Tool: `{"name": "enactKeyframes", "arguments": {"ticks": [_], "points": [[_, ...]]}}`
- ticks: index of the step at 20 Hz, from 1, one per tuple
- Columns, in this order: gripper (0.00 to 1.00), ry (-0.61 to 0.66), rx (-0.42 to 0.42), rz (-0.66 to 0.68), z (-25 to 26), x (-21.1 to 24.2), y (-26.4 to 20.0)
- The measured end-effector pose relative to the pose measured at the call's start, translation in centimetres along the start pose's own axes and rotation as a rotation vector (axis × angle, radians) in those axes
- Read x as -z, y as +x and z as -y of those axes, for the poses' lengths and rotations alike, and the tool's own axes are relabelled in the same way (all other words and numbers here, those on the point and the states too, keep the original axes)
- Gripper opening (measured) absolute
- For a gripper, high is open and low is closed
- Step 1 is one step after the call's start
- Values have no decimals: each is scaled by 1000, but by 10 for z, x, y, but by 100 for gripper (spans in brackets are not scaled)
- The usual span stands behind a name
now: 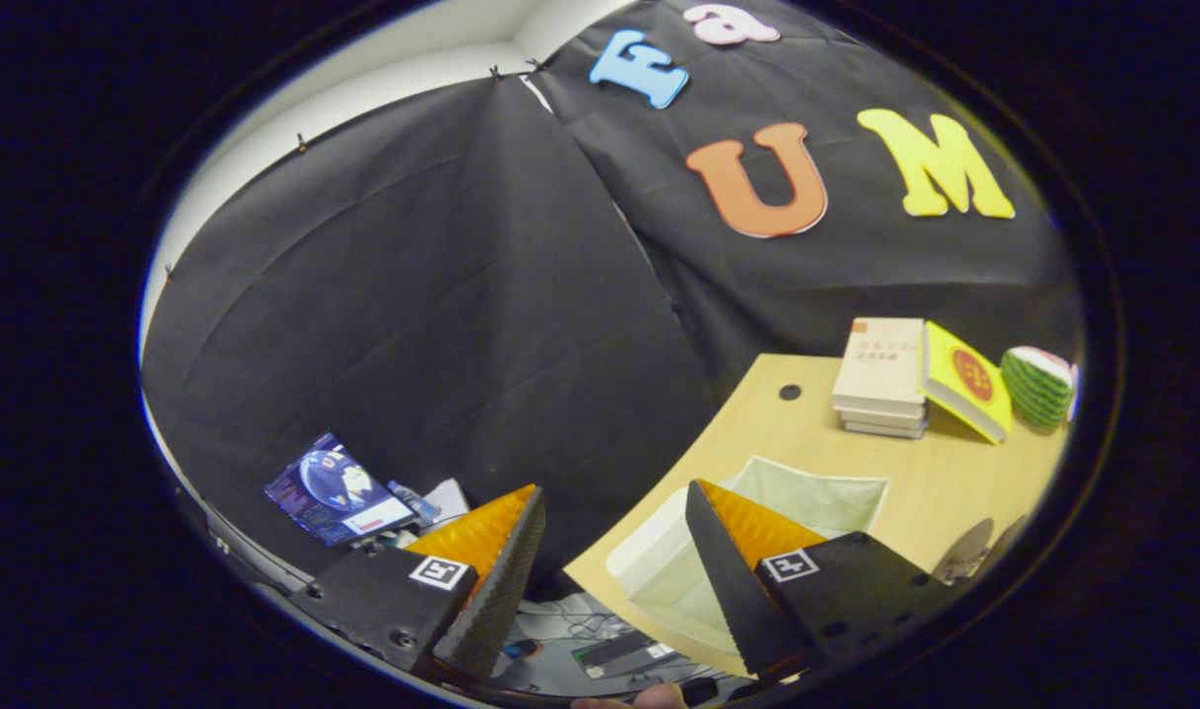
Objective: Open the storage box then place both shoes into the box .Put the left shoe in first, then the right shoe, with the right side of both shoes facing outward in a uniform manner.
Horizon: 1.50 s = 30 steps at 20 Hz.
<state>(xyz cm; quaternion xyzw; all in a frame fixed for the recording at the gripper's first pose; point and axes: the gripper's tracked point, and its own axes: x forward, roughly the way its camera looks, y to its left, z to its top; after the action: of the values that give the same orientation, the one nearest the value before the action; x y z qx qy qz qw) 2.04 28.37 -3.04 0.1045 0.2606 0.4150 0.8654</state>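
The gripper (614,517) hangs in the air with its two fingers spread wide and nothing between them. One storage box (806,492), pale fabric and open-topped, sits on the wooden table (934,473) just behind the right finger, at about 4 o'clock from the finger gap; its inside looks empty. Beyond it, at 2 o'clock, lies one stack of books (880,379), with a single yellow book (966,382) leaning just beside it and one green striped melon toy (1038,384) next along. A small dark hole (789,392) marks the tabletop near the stack. At 9 o'clock, past the left finger, one blue printed box (339,489) lies among clutter below the table.
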Motion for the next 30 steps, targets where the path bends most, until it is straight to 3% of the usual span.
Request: {"name": "enactKeyframes", "arguments": {"ticks": [8,12,15,22,25,30], "points": [[100,-107,322,137,115,-16,-115],[100,-115,441,96,170,11,-156],[100,-30,492,-8,218,54,-173],[100,273,565,-256,319,172,-160],[100,308,623,-343,356,213,-148],[100,374,627,-462,378,257,-125]]}}
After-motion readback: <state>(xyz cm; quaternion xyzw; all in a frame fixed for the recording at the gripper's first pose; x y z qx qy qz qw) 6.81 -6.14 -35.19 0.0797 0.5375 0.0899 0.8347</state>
